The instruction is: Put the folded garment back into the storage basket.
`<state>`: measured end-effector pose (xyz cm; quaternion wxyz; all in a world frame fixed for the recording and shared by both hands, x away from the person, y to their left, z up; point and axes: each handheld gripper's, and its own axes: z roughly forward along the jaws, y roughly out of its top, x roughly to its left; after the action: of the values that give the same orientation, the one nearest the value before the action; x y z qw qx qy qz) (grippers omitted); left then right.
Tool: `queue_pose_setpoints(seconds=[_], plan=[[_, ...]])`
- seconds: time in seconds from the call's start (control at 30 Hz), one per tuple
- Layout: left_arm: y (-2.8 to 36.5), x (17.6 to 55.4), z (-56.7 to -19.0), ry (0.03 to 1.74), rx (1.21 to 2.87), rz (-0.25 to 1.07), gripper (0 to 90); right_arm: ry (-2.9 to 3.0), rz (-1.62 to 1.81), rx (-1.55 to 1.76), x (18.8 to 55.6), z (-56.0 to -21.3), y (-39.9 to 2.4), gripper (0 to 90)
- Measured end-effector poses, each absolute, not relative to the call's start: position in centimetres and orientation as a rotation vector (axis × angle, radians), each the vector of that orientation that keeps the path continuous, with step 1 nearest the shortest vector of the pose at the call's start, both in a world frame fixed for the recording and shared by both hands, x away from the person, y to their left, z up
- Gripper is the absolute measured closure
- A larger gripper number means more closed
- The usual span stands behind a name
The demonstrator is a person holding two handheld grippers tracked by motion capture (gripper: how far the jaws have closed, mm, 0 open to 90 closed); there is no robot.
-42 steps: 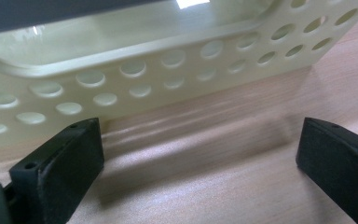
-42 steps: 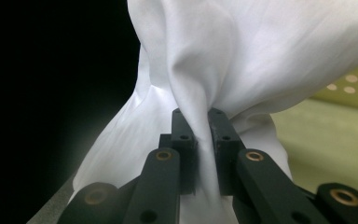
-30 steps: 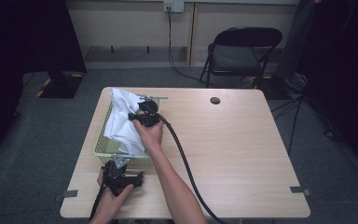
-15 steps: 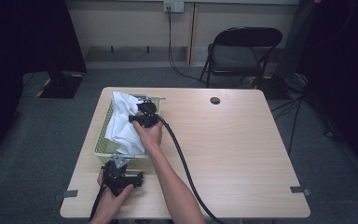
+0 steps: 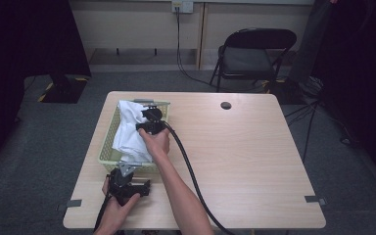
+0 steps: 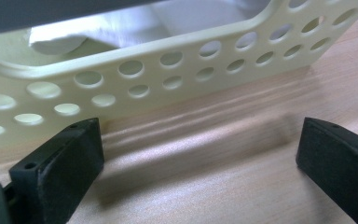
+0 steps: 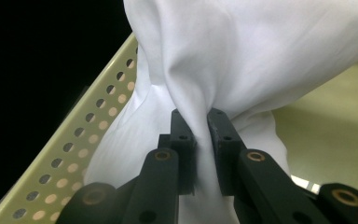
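Note:
A white cloth [image 5: 129, 129] lies bunched in a pale yellow perforated basket [image 5: 106, 147] at the table's left. My right gripper [image 5: 147, 119] reaches into the basket from its right side. In the right gripper view its jaws are shut on a fold of the white cloth [image 7: 242, 60], and the right gripper [image 7: 201, 122] pinches it tight. My left gripper [image 5: 122, 176] rests on the table just in front of the basket. In the left gripper view the left gripper [image 6: 198, 140] is open, jaws wide apart over bare wood, facing the basket wall [image 6: 168, 60].
The wooden table [image 5: 254, 161] has a round hole [image 5: 225, 105] near its far edge. A black cable [image 5: 191, 171] trails from the right gripper across the table. A folding chair [image 5: 254, 54] stands behind the table.

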<state>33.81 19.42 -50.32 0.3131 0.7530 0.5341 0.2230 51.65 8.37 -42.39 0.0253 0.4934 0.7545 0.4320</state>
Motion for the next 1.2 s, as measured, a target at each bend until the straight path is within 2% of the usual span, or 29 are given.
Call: queue_pose_setpoints(seconds=[0.13,0.2,0.4,0.67,1.2], plan=[[19.43,33.81,-50.31,1.408,1.987,0.588,0.0,2.338,1.315,1.527,51.72,-42.46,8.48,79.3],[19.43,33.81,-50.31,1.408,1.987,0.588,0.0,2.334,1.333,1.528,51.77,-42.39,8.43,72.4],[19.41,33.82,-50.32,1.408,1.986,0.587,0.0,2.333,1.347,1.520,51.73,-42.34,8.40,65.4],[19.41,33.82,-50.31,1.409,1.986,0.587,0.0,2.341,1.380,1.464,51.42,-41.99,8.28,45.8],[19.40,33.83,-50.31,1.408,1.985,0.586,0.0,2.355,1.395,1.402,51.02,-42.03,8.11,13.7]])
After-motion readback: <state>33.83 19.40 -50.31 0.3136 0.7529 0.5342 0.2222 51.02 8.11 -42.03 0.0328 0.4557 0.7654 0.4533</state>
